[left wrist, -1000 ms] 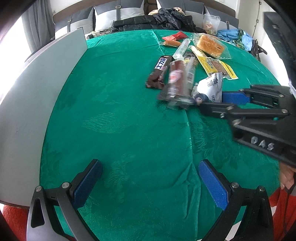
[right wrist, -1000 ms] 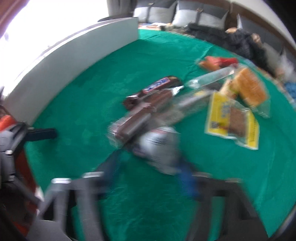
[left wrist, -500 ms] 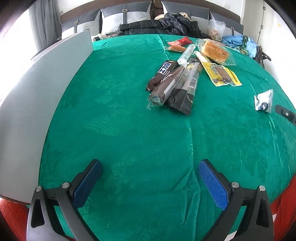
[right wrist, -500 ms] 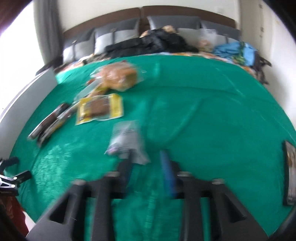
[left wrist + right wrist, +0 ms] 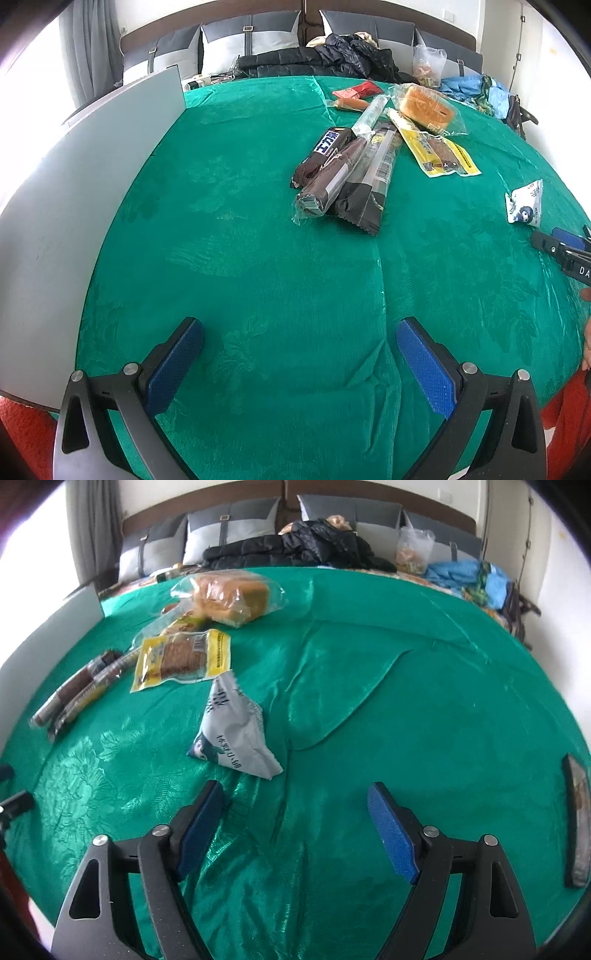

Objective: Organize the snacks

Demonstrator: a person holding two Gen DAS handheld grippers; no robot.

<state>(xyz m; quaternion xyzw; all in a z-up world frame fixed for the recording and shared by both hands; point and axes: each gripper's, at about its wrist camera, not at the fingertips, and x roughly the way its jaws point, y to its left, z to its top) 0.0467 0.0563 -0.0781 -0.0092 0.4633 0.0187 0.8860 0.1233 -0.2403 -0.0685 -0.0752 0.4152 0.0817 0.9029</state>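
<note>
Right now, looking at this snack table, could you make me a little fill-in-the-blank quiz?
1. The tablecloth is ____ in colour.
2. The white pouch lies just ahead of the right gripper, whose opening jaws hold ____.
3. The bread loaf sits inside a clear ____ bag.
4. The yellow packet lies between the loaf and the ____ pouch.

Missing words: green; nothing; plastic; white

The tablecloth (image 5: 406, 701) is bright green with a faint woven flower pattern. A pale grey-white packet (image 5: 236, 734) carries dark print and a dark blue cartoon figure. The flat pouch (image 5: 183, 657) is yellow around a brown filling. The bread (image 5: 231, 592) is golden orange inside clear wrap. The chocolate bar (image 5: 325, 153) is dark brown with a blue and white label. A red wrapper (image 5: 360, 89) lies at the far edge. Both grippers have black frames and blue, dimpled pads (image 5: 424, 365). The board (image 5: 74, 184) is plain grey.
</note>
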